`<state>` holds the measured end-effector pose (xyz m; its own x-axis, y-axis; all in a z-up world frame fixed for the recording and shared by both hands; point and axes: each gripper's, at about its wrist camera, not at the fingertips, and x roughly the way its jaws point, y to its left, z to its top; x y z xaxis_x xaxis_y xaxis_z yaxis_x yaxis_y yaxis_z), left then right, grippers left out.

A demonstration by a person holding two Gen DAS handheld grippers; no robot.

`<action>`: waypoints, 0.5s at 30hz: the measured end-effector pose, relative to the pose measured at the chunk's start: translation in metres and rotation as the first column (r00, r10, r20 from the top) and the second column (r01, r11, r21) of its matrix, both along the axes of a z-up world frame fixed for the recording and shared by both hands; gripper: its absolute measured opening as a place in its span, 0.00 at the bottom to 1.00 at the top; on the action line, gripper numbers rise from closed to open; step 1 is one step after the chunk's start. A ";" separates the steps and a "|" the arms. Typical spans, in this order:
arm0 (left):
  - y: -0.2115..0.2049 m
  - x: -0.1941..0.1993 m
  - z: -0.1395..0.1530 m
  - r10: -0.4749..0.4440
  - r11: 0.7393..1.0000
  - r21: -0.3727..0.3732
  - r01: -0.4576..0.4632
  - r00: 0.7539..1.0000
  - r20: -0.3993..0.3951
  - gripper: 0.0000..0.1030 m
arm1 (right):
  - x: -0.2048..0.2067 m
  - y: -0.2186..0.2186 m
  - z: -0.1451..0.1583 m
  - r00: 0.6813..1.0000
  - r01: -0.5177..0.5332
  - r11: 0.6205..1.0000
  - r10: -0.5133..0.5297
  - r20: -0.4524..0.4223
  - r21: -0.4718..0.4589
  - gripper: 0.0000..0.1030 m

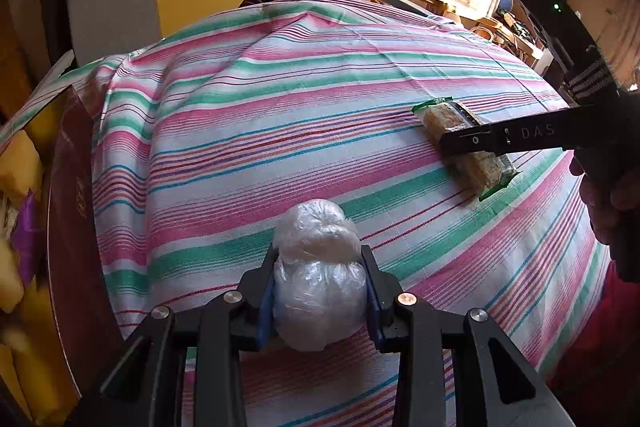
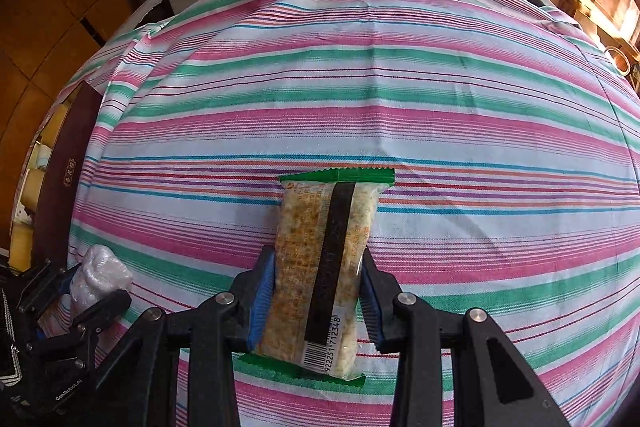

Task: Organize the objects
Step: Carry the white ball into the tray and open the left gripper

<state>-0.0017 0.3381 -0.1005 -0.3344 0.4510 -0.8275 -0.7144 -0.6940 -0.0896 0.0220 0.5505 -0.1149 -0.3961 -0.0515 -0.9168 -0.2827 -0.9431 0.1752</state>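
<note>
The left gripper (image 1: pixel 320 291) at the bottom centre of its own view is clenched on a clear-plastic-wrapped white bundle (image 1: pixel 318 279), its blue pads pressing both sides of the wrap. In the right wrist view this same gripper shows at the lower left, bundle poking up between its fingers. The right gripper (image 2: pixel 318 295), bottom centre of its own view, is clamped across the lower half of a green-edged snack bar packet (image 2: pixel 324 267), which points away from the camera toward the middle of the frame, barcode end nearest the lens.

Both items sit low over the striped tablecloth (image 1: pixel 280 115); whether they touch the cloth I cannot tell. At the far left edge of both views stands a dark red box (image 1: pixel 70 207) with yellow packets (image 1: pixel 18 167) visible inside it.

The step in hand looks like carrying: each hand has its item secured. If the box is the destination, the next move calls for swinging the bundle leftward over the box wall first, keeping the two grippers from crossing, then easing the jaws apart once it is above the open compartment.
</note>
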 end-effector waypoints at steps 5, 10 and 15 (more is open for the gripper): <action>-0.001 0.000 -0.001 -0.004 1.000 0.003 0.004 1.000 -0.004 0.35 | 0.001 -0.001 0.000 1.000 -0.008 1.000 0.008 -0.004 0.013 0.38; -0.007 0.000 0.009 0.011 1.000 0.007 -0.011 1.000 -0.006 0.34 | 0.002 -0.006 -0.002 0.999 -0.043 0.998 0.044 -0.019 0.054 0.39; -0.030 0.013 0.042 0.012 0.998 0.055 -0.008 0.996 -0.088 0.34 | 0.001 -0.012 -0.003 0.997 -0.067 0.993 0.069 -0.018 0.102 0.38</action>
